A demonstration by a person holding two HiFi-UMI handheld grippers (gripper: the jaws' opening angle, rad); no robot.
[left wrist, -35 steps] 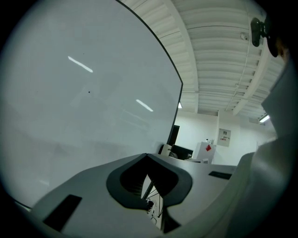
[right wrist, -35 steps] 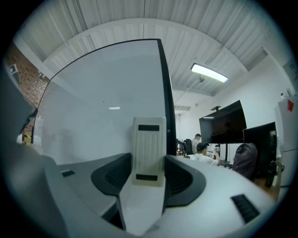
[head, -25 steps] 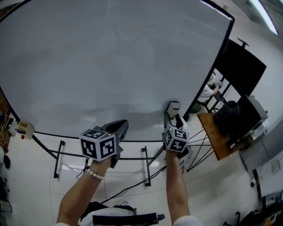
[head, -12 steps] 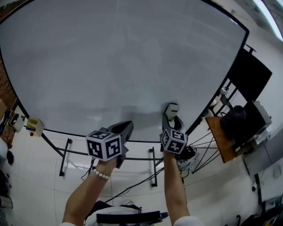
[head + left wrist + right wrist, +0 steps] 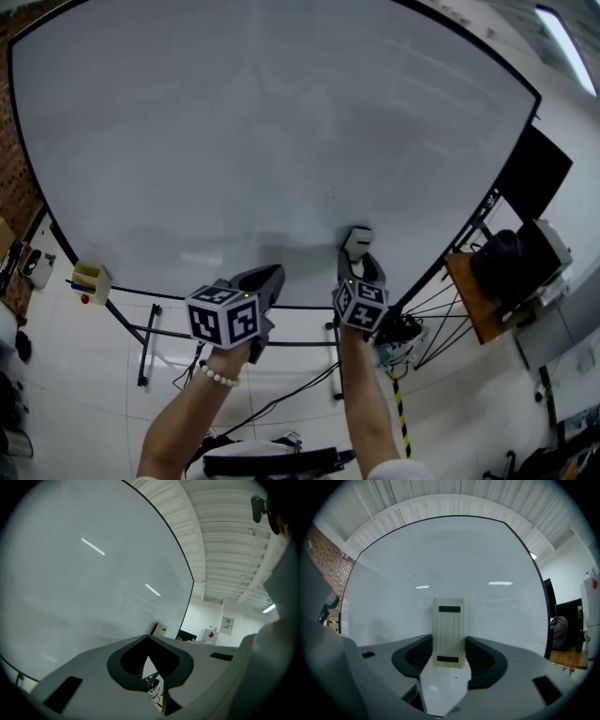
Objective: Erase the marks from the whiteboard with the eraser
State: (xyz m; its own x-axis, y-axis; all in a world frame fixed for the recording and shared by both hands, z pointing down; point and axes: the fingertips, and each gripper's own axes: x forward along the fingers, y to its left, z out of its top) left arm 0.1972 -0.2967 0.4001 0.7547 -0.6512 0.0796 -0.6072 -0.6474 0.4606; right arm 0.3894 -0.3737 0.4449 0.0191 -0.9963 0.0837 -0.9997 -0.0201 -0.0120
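Note:
A big whiteboard (image 5: 262, 122) on a wheeled stand fills the head view; its surface looks wiped, with only faint smears. My right gripper (image 5: 357, 251) is shut on a cream eraser (image 5: 357, 242), which stands upright near the board's lower edge. In the right gripper view the eraser (image 5: 449, 632) sits squeezed between the jaws with the board (image 5: 440, 564) behind it. My left gripper (image 5: 261, 281) hangs below the board's bottom edge with jaws closed on nothing. In the left gripper view the jaw tips (image 5: 149, 639) meet and the board (image 5: 84, 569) slants off to the left.
A small yellow box (image 5: 90, 278) clings to the board's lower left frame. A wooden table (image 5: 473, 295) with a dark bag (image 5: 502, 258) and a black screen (image 5: 536, 173) stands at the right. Cables (image 5: 281, 398) lie on the floor tiles among the stand's legs.
The view has shifted so the board sits further right and higher. Both grippers drifted slightly down and toward the middle; the eraser stays in the right one.

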